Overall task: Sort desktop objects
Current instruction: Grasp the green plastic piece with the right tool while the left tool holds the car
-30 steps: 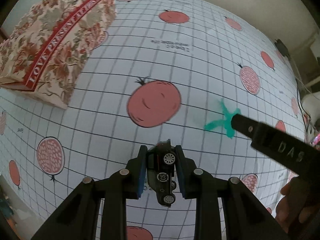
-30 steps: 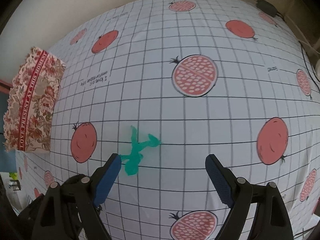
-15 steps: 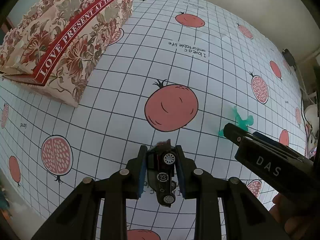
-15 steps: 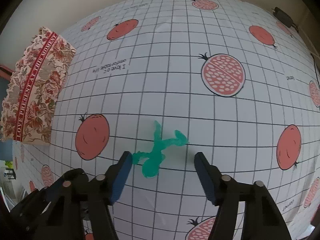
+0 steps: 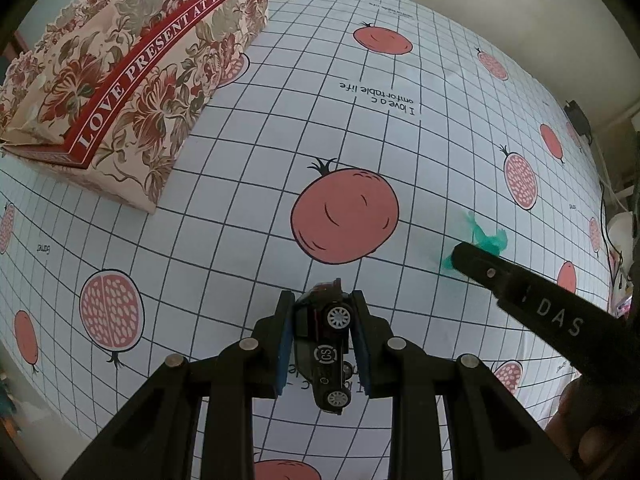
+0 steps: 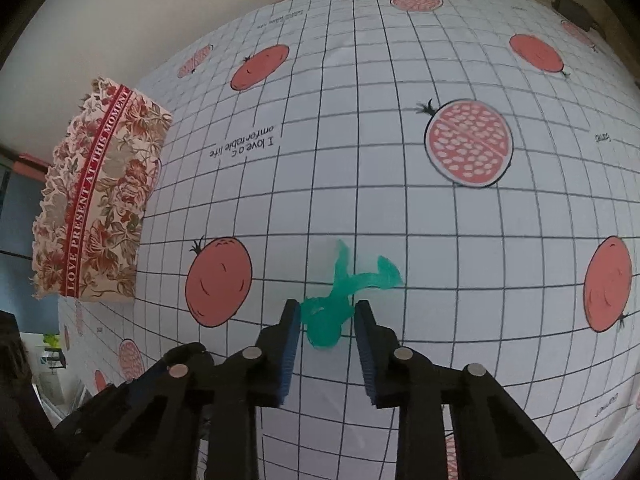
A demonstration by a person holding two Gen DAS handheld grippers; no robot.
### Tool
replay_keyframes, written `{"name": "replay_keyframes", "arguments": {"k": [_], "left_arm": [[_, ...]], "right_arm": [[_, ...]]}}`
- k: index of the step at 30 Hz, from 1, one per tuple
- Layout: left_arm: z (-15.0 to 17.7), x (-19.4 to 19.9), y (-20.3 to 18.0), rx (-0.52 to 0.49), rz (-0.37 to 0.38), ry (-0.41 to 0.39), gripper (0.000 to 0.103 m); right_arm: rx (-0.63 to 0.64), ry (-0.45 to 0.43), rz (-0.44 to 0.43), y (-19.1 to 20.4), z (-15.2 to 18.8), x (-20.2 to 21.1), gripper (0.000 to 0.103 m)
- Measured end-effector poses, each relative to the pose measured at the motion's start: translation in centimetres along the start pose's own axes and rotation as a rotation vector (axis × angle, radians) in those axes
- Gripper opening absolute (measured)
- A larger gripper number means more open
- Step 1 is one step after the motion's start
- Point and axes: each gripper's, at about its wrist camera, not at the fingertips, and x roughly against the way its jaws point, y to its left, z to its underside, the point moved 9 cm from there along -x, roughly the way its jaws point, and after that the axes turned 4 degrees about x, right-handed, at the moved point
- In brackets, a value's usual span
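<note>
A small black toy car [image 5: 326, 344] hangs above the tablecloth with my left gripper [image 5: 322, 300] shut on its sides, nose pointing away. A translucent green toy figure [image 6: 348, 280] lies on the cloth. My right gripper [image 6: 326, 308] is closing on it, and its blue pads press the figure's lower body from both sides. In the left wrist view the right gripper's black finger [image 5: 520, 292] covers part of the green figure [image 5: 486, 238], to the right of the car.
A floral paper box [image 5: 132, 76] with a red band stands at the far left of the table and shows in the right wrist view [image 6: 96, 216] too. The white grid tablecloth [image 5: 400, 140] carries pomegranate prints. A black adapter [image 6: 572, 8] lies at the far right corner.
My right gripper went from wide open to shut around the green figure. My left gripper, still holding the car, drifted slightly toward the floral box.
</note>
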Motion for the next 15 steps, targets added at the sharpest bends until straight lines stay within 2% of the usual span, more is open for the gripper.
{"name": "replay_keyframes", "arguments": {"k": [6, 15], "left_arm": [[0.1, 0.2, -0.5, -0.004, -0.001, -0.003, 0.028], [-0.2, 0.2, -1.2, -0.017, -0.015, -0.011, 0.028]], "right_arm": [[-0.035, -0.043, -0.018, -0.7, -0.5, 1.2, 0.026], [-0.088, -0.172, -0.05, -1.4, -2.4, 4.5, 0.026]]}}
